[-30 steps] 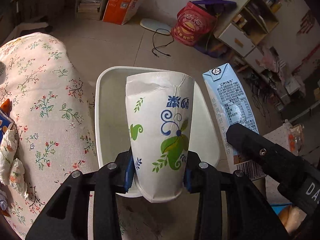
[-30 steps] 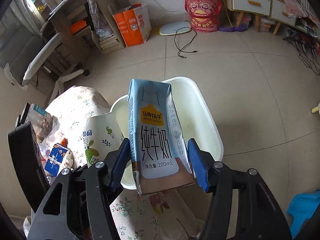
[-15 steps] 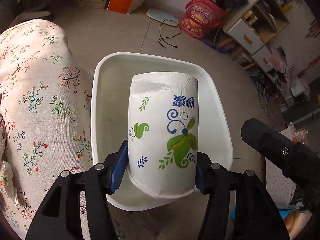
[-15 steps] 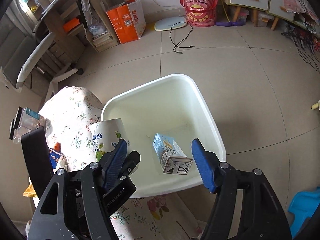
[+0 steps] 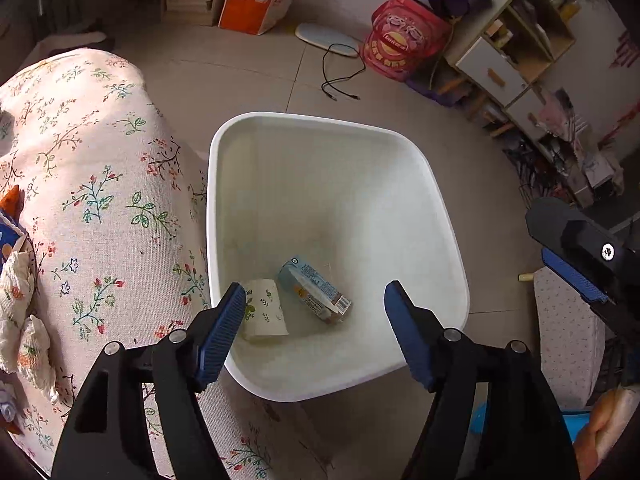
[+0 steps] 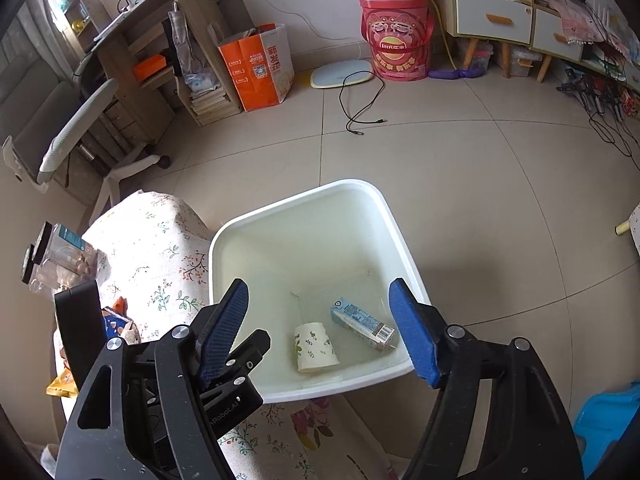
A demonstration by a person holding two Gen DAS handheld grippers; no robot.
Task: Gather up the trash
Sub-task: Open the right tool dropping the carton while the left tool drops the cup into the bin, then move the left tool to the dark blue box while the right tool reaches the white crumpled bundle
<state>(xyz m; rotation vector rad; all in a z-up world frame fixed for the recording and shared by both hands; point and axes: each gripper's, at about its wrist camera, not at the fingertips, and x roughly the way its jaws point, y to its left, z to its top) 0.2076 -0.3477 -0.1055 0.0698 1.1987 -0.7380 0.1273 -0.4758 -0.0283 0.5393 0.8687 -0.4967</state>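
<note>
A white bin (image 5: 448, 216) (image 6: 400, 236) stands on the floor beside the table with the floral cloth (image 5: 100, 184) (image 6: 168, 248). At its bottom lie a paper cup with a leaf print (image 5: 264, 314) (image 6: 315, 346) and a blue milk carton (image 5: 314, 290) (image 6: 362, 324), both on their sides. My left gripper (image 5: 316, 324) is open and empty above the bin's near rim. My right gripper (image 6: 320, 330) is open and empty above the bin; it also shows at the right of the left wrist view (image 5: 580, 256).
More trash lies on the cloth: crumpled tissue (image 5: 20, 308), a blue snack wrapper (image 6: 116, 324) and clear plastic bottles (image 6: 56, 256). Across the tiled floor are an orange bag (image 6: 260, 66), a red bucket (image 6: 398, 44), a cable (image 6: 360, 104), an office chair (image 6: 80, 132) and shelves.
Both grippers opened over the bin. The milk carton dropped from my right gripper first, then the paper cup from my left. Both now lie at the bin's bottom.
</note>
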